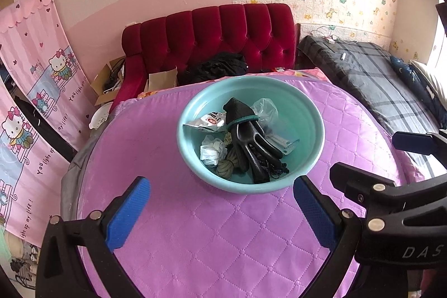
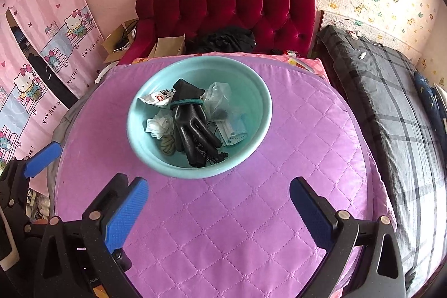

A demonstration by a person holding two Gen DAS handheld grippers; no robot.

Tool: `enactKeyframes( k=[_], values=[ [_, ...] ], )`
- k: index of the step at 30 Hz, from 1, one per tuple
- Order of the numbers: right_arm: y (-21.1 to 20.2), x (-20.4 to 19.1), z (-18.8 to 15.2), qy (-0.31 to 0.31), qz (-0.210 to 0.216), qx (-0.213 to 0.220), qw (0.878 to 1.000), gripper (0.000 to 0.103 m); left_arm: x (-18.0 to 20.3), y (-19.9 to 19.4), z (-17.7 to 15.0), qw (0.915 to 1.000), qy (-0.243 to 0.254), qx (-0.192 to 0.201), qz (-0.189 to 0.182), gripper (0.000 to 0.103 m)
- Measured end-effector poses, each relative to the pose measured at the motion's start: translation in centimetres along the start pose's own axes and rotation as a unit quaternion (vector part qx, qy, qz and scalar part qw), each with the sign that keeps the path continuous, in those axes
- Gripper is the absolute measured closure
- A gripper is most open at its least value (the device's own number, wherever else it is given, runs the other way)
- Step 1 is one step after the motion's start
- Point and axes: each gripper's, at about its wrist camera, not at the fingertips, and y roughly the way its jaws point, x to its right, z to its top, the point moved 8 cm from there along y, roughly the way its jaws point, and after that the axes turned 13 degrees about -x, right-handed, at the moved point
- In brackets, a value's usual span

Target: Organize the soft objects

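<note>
A teal basin (image 1: 304, 113) (image 2: 251, 85) stands on the purple quilted table. In it lie a black glove (image 1: 248, 136) (image 2: 192, 124), crumpled white tissue (image 1: 212, 150) (image 2: 160, 124), a rolled olive sock (image 1: 226, 166) (image 2: 167, 145), a clear plastic bag (image 1: 265, 109) (image 2: 220, 97), a white packet (image 1: 209, 120) (image 2: 156, 98), a face mask (image 2: 233, 131) and a black cord. My left gripper (image 1: 220, 211) is open and empty in front of the basin. My right gripper (image 2: 219, 211) is open and empty, also short of the basin.
The purple quilted table (image 1: 212, 242) (image 2: 223, 236) fills the foreground. Behind it stands a red tufted sofa (image 1: 218, 32) with black clothing and cardboard boxes. A bed with a plaid cover (image 1: 377, 80) lies at the right. Pink cartoon curtains (image 1: 42, 69) hang at the left.
</note>
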Motion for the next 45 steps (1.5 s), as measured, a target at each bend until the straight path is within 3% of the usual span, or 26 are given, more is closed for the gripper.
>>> enactKeyframes(
  k=[17, 45],
  values=[
    [0.6, 0.2, -3.2, 0.000, -0.002, 0.002, 1.000, 0.000, 0.7, 0.1, -3.1, 0.9999, -0.004, -0.009, 0.006, 0.000],
    [-0.3, 0.2, -2.6, -0.007, -0.010, 0.011, 1.000, 0.000, 0.6, -0.5, -2.5, 0.9999, -0.007, 0.000, 0.008, 0.000]
  ],
)
